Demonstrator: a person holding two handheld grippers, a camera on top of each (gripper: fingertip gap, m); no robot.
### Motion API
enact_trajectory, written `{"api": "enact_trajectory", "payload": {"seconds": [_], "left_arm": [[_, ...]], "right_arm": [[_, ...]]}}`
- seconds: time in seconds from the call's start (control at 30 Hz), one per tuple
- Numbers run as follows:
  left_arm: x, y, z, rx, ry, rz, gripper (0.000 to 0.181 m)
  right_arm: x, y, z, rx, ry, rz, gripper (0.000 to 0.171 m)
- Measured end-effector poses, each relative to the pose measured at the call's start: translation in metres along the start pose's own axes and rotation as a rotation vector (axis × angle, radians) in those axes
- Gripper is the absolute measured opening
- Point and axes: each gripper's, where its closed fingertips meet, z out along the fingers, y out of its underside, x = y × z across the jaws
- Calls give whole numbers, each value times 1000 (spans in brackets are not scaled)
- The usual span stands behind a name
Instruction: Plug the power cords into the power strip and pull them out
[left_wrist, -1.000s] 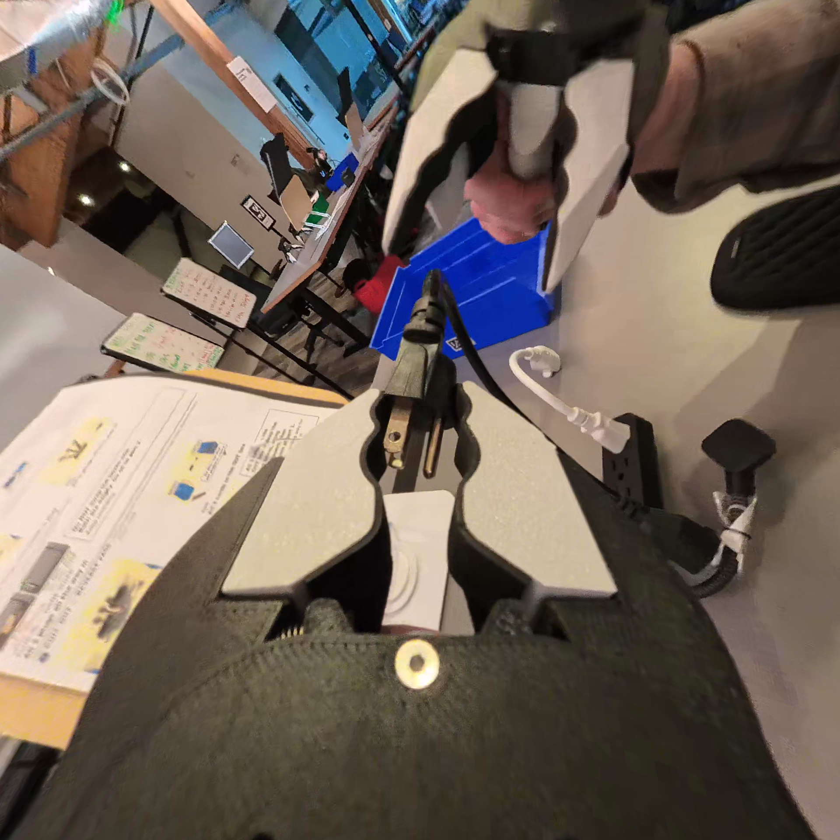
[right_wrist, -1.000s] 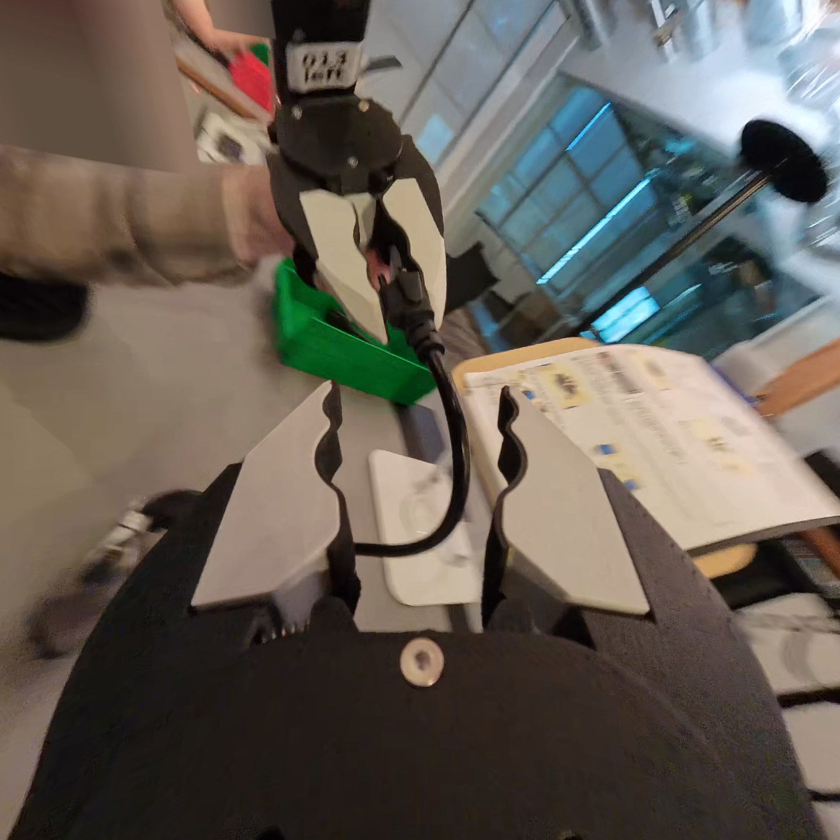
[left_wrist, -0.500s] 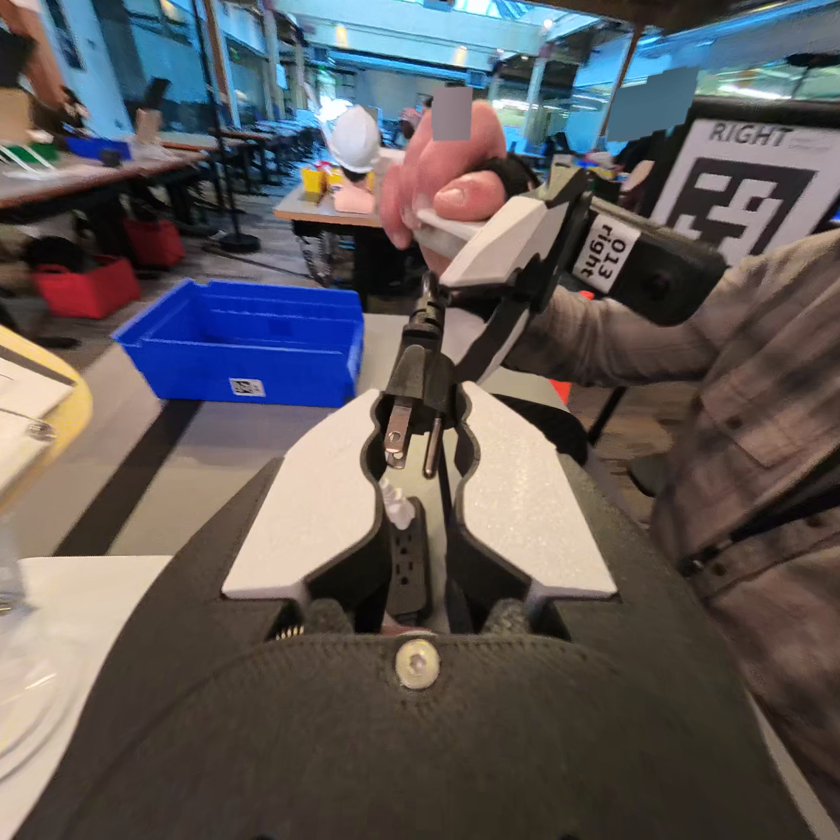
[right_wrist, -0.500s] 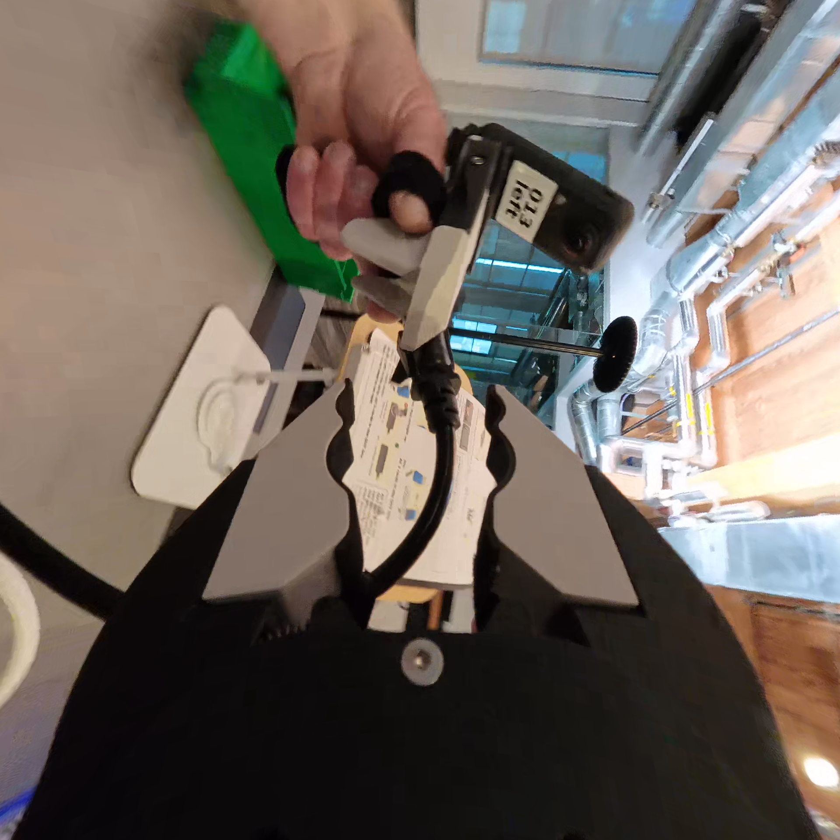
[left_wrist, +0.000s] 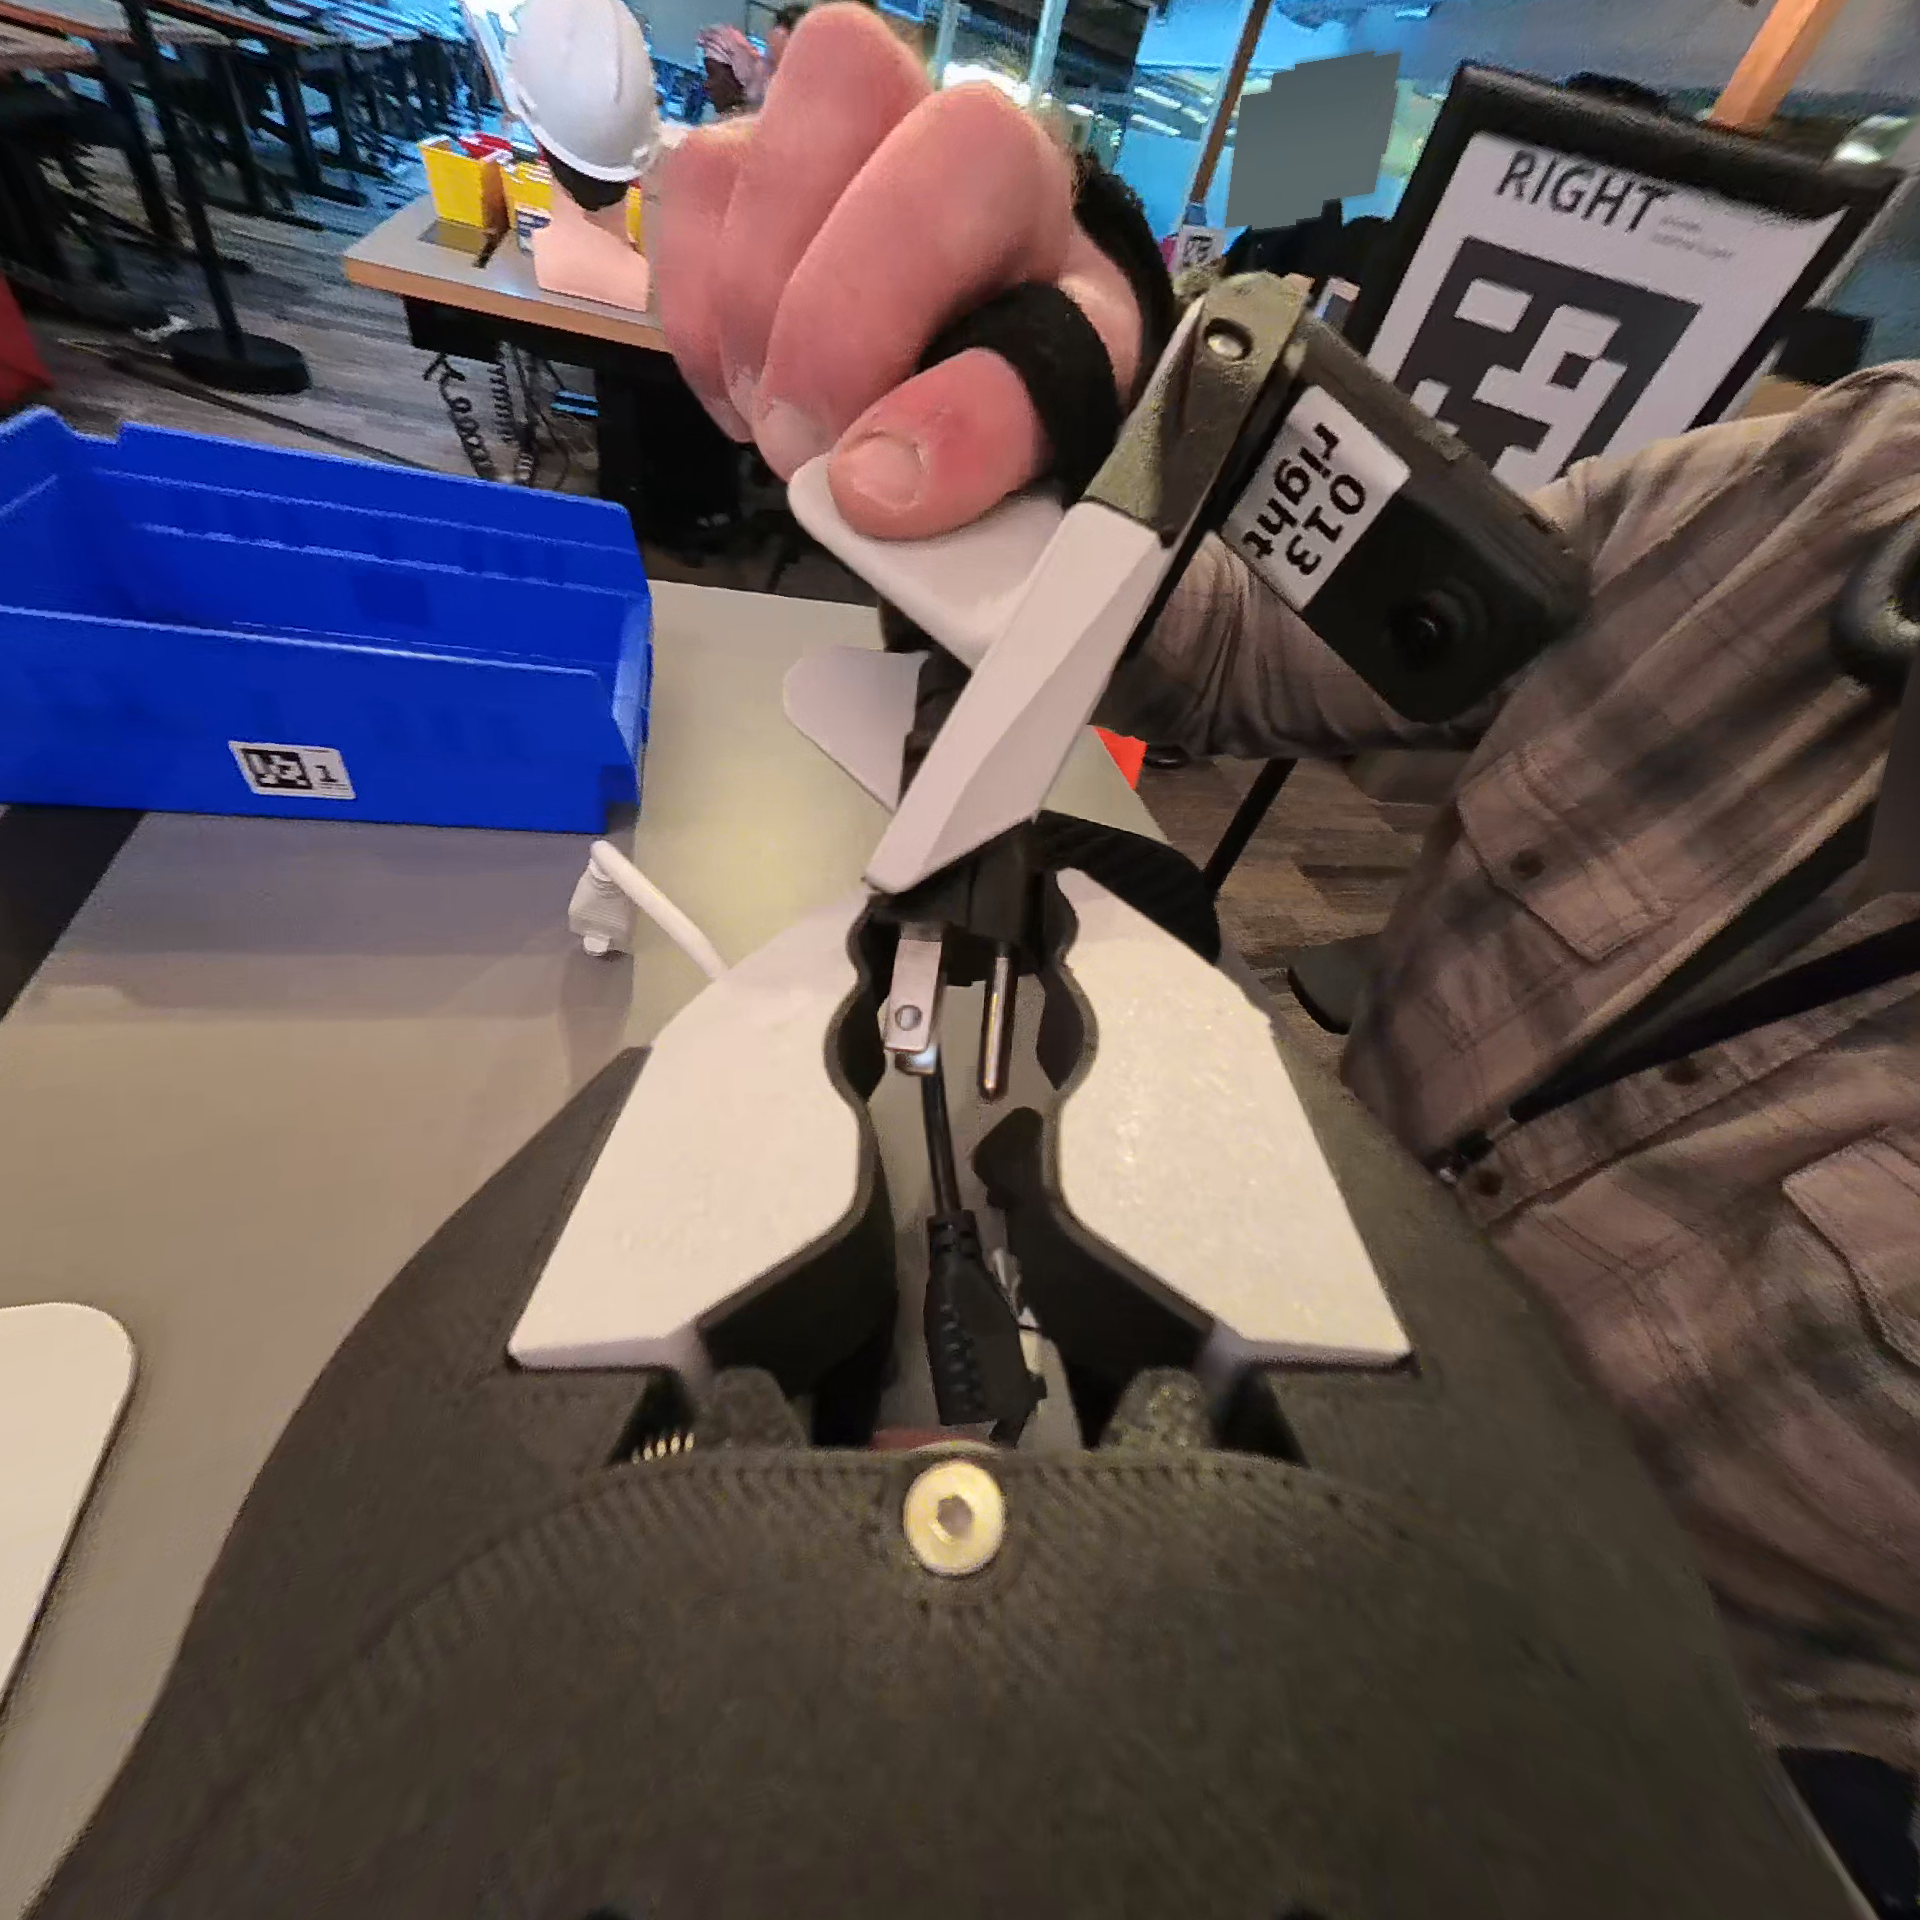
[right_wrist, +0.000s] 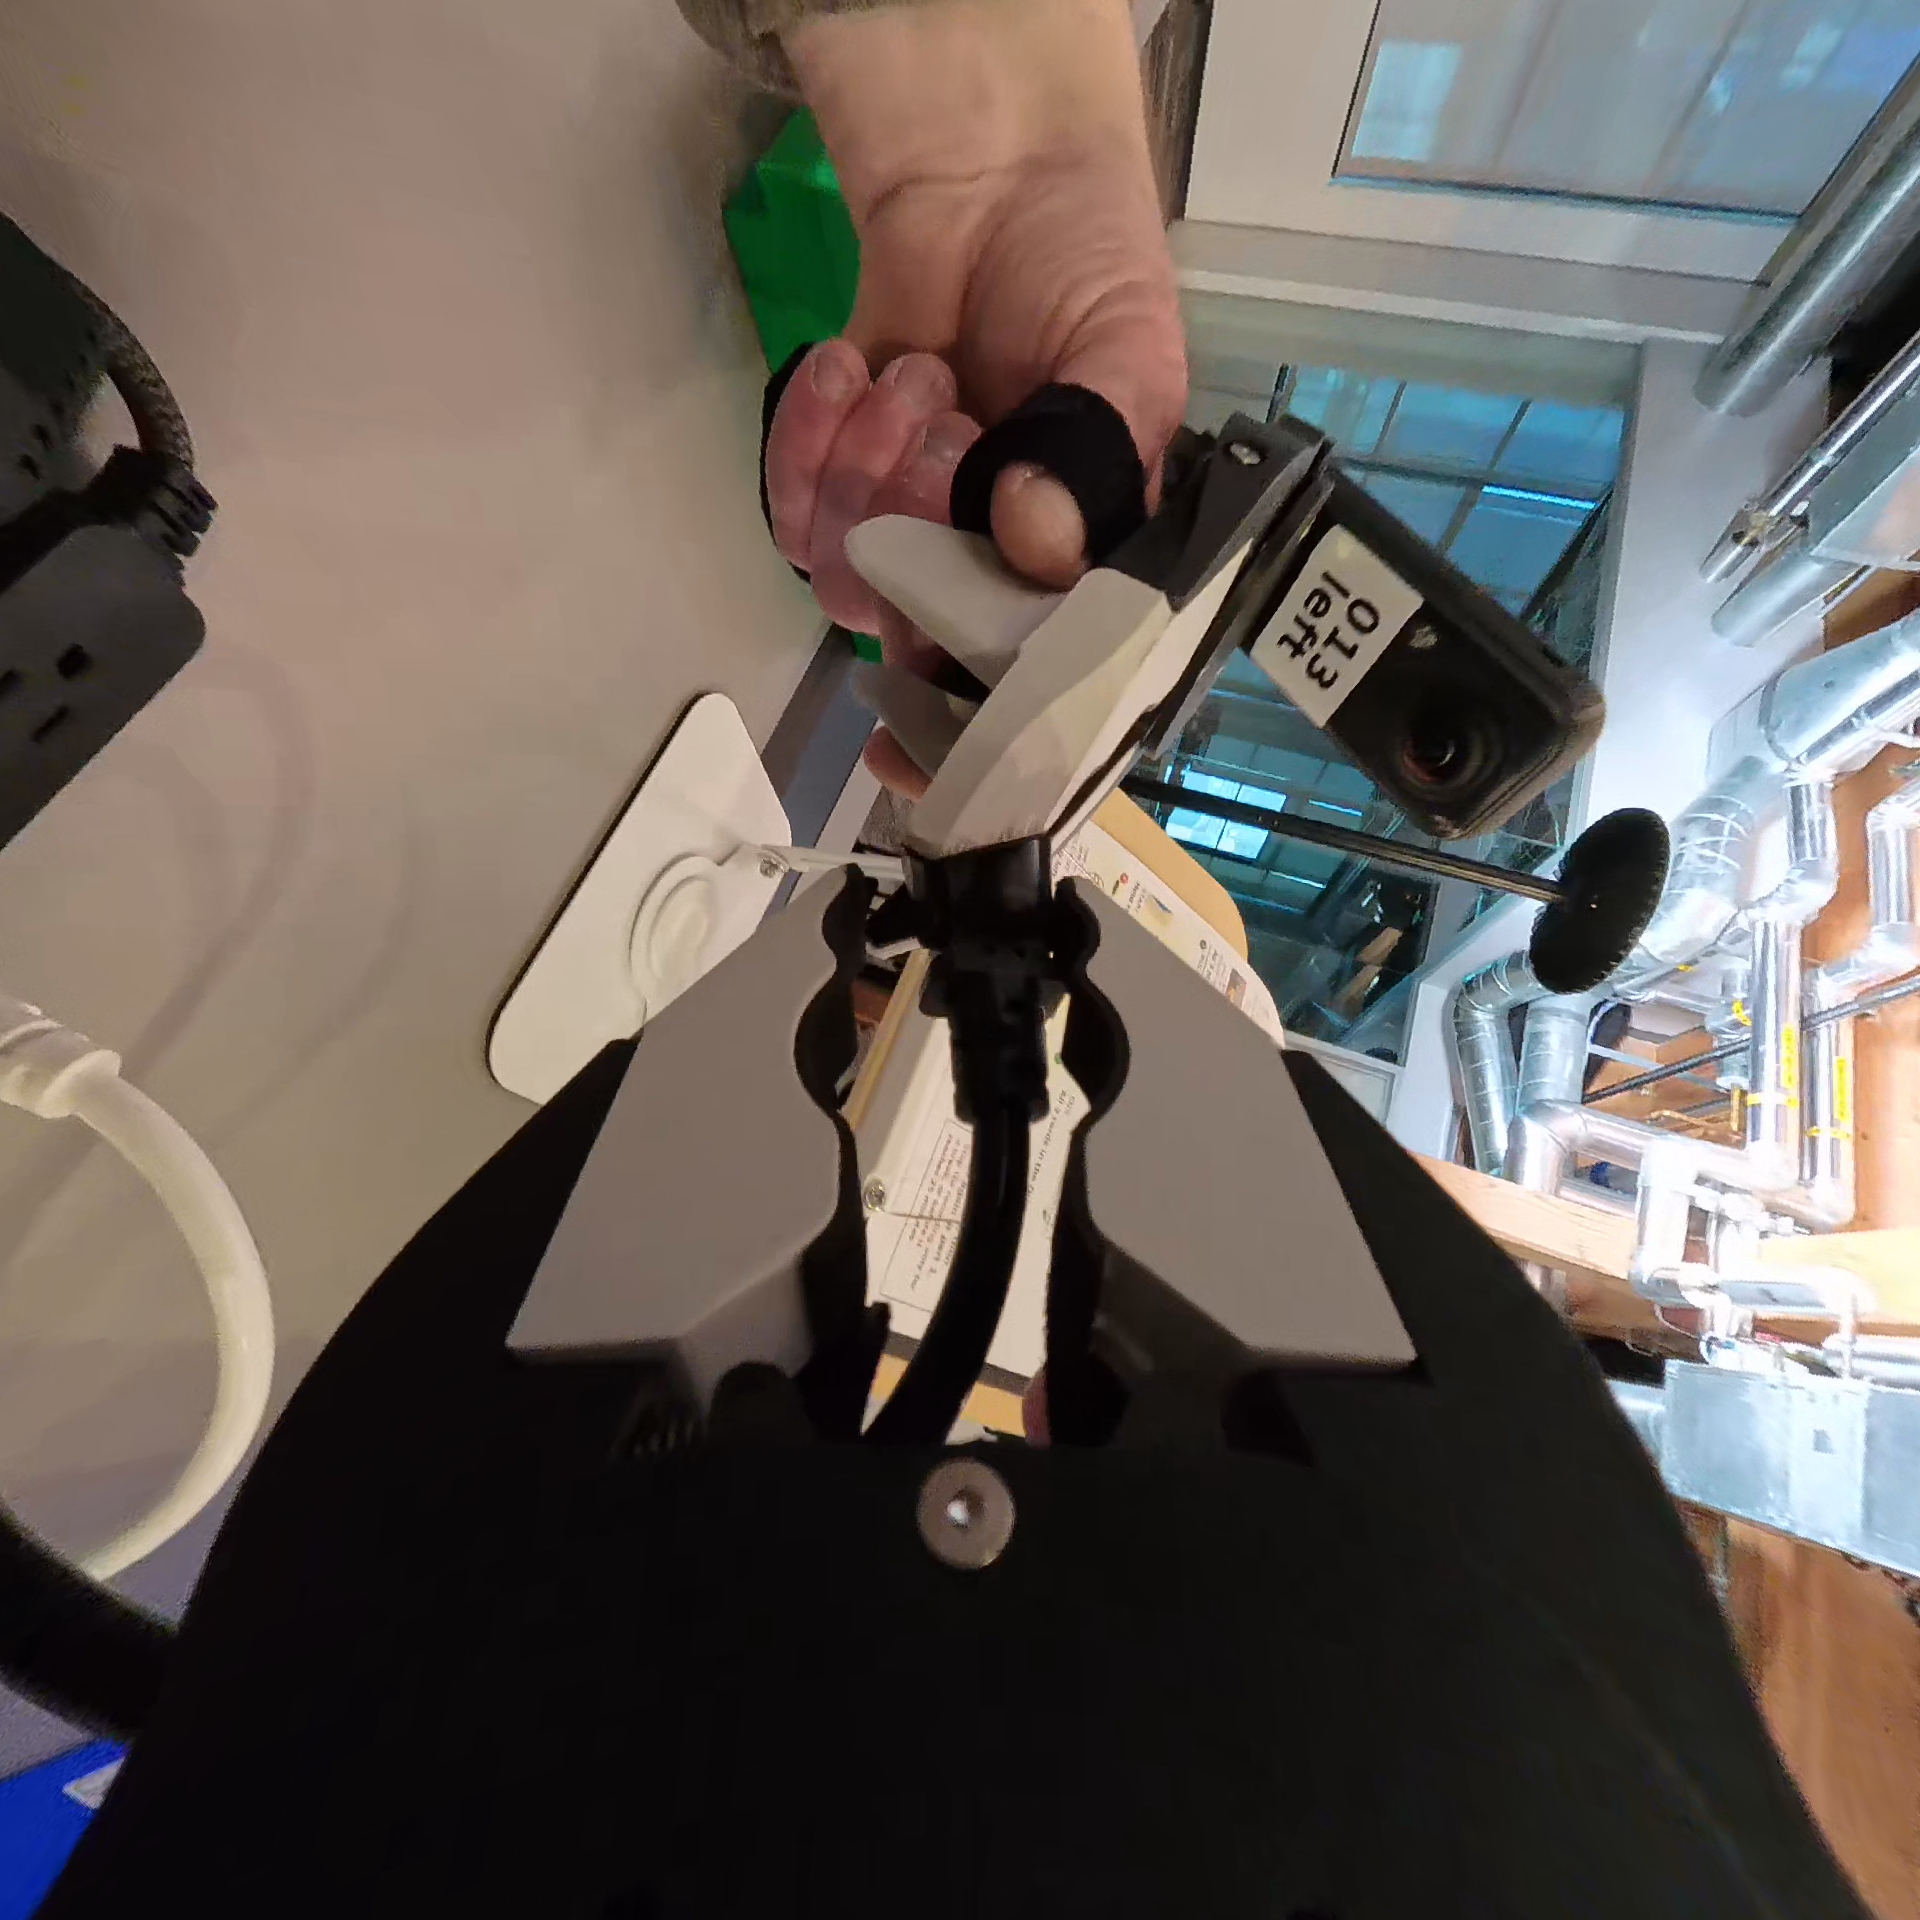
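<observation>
Grey table (left_wrist: 312, 997) — blue bin (left_wrist: 312, 665) behind | I see both grippers, left (left_wrist: 961, 935) and right (right_wrist: 961, 914), pinching black plug (left_wrist: 987, 894) above table — white cord (right_wrist: 208, 1226) beside.

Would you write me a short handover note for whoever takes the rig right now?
Left gripper: shut on the black plug, held in the air with its prongs bare.
Right gripper: appears shut on the same plug's neck, from the opposite side.
Power strip: lies on the table, apart from the plug.
Done: this plug is not inserted.
Left: let one gripper go, plug in, pull out.
</observation>
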Motion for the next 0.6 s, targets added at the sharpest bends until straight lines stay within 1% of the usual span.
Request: {"api": "enact_trajectory", "payload": {"seconds": [0.1,0.17,0.3,0.37,0.47,0.6], "left_arm": [[2,7,4,-13,51,-19,26],[3,12,5,-29,69,-22,26],[1,19,6,-61,81,-35,26],[-2,23,7,-72,69,-45,26],[-3,22,6,-65,73,-52,25],[-6,18,4,-55,10,31,26]], "right_arm": [[-8,-4,-2,17,-55,34,34],[-8,-10,-5,59,-74,98,29],[-14,-9,-4,35,-116,118,24],[-18,-7,-2,7,-132,113,22],[-17,-5,-2,7,-134,183,22],[-10,1,-2,43,-115,346,21]]}}
